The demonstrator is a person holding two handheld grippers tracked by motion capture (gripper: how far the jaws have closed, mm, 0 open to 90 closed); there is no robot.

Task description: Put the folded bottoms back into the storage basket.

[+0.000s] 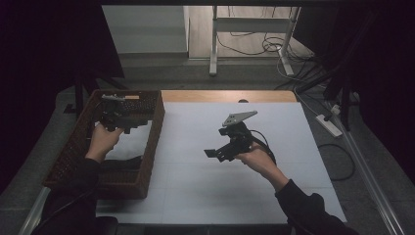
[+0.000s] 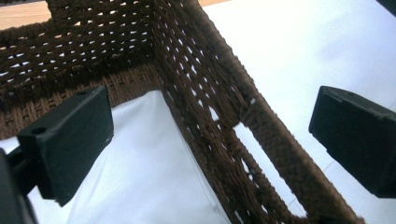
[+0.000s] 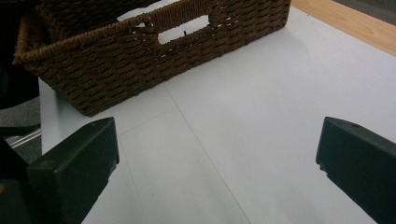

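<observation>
The table (image 1: 235, 191) is lying under both grippers, covered by a white sheet, with a strip of bare wood showing along its far edge.

The basket (image 1: 152, 128), brown and woven, is sitting on the table's left part. The left gripper (image 1: 128, 123) is hovering over its inside, held above the white liner (image 2: 140, 177) on the basket's floor. In the left gripper view the basket's side wall (image 2: 219, 116) is running between the two jaws, one jaw hanging over the liner and the other over the sheet outside, neither touching the weave. Those jaws are standing wide apart with nothing gripped. Something dark is lying in the basket's near end, just behind the left hand (image 1: 102, 142), though the high view is too dim to tell what it is.

The right gripper (image 1: 211, 153) is hanging over the open sheet, well apart from the basket, which is lying ahead of it and off to its left. In the right gripper view its jaws are spread wide over bare sheet, the basket's handle slot (image 3: 183, 29) facing them from farther off. The right hand (image 1: 254, 155) is holding it roughly level.
</observation>
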